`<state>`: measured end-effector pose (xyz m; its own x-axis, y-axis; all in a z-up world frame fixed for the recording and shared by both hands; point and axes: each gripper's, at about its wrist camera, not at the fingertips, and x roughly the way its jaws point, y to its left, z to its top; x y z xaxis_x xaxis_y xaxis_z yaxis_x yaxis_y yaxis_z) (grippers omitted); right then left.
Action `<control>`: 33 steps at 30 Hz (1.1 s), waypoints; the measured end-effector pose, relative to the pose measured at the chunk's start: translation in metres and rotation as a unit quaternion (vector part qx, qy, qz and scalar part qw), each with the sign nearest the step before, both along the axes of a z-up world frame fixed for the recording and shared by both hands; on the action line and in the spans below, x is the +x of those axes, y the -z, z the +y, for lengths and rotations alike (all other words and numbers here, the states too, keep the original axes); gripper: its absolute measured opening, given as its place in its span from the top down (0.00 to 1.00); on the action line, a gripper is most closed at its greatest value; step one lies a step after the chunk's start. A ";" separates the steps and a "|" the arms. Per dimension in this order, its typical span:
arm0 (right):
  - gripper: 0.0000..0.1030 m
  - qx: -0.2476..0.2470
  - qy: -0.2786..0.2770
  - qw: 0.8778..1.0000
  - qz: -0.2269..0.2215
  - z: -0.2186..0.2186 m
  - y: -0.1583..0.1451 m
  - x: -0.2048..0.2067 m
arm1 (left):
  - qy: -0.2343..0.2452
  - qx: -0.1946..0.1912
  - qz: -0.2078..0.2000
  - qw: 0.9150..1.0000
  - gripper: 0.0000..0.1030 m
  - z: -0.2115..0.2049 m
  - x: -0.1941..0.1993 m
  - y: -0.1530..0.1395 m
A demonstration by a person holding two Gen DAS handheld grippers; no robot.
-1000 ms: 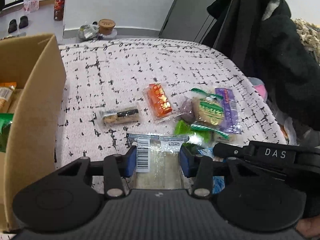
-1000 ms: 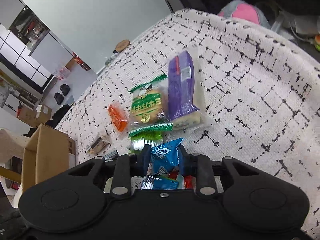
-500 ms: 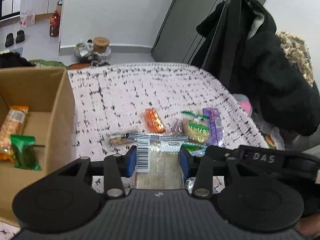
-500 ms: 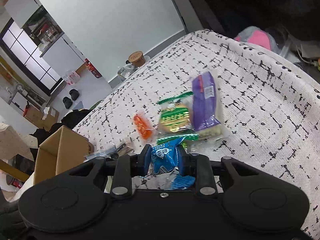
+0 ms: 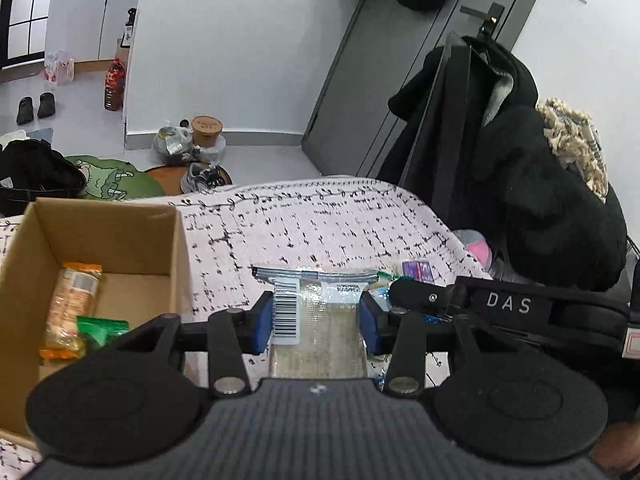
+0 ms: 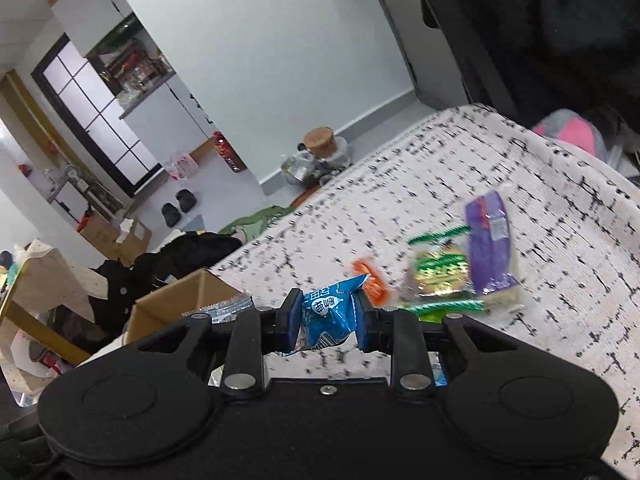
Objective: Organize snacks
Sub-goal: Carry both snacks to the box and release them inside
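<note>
My left gripper [image 5: 318,322] is shut on a clear snack packet with a barcode label [image 5: 320,320], held above the patterned cloth beside the cardboard box [image 5: 100,236]. The box holds an orange packet [image 5: 70,308] and a green packet [image 5: 102,330]. My right gripper [image 6: 327,320] is shut on a blue candy packet [image 6: 330,314], held above the cloth. An orange snack [image 6: 370,282], a green packet [image 6: 440,270] and a purple packet [image 6: 490,250] lie on the cloth ahead of it. The box [image 6: 180,308] shows at its left.
The cloth-covered table [image 5: 320,232] ends at a far edge with floor clutter beyond. Dark coats [image 5: 520,160] hang on a rack at the right. The right gripper's body [image 5: 500,304] sits close beside my left gripper.
Both grippers have risen with their packets and swung left toward the box. The snacks on the cloth have dropped lower and farther away in both views.
</note>
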<state>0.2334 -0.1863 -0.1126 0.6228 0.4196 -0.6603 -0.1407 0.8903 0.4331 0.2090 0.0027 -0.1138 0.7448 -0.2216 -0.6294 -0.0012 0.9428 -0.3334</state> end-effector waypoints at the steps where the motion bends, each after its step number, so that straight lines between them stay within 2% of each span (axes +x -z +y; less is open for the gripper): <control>1: 0.74 0.001 -0.001 1.000 -0.002 0.002 -0.002 -0.001 | -0.002 0.000 -0.002 1.000 0.58 0.003 -0.001 -0.002; 16: 0.74 0.017 -0.028 0.999 -0.019 0.046 -0.015 -0.007 | -0.048 0.006 -0.006 0.999 0.58 0.056 -0.014 -0.014; 33: 0.74 0.034 -0.063 0.997 0.003 0.103 0.000 -0.003 | -0.087 0.027 0.054 0.994 0.58 0.121 -0.017 0.008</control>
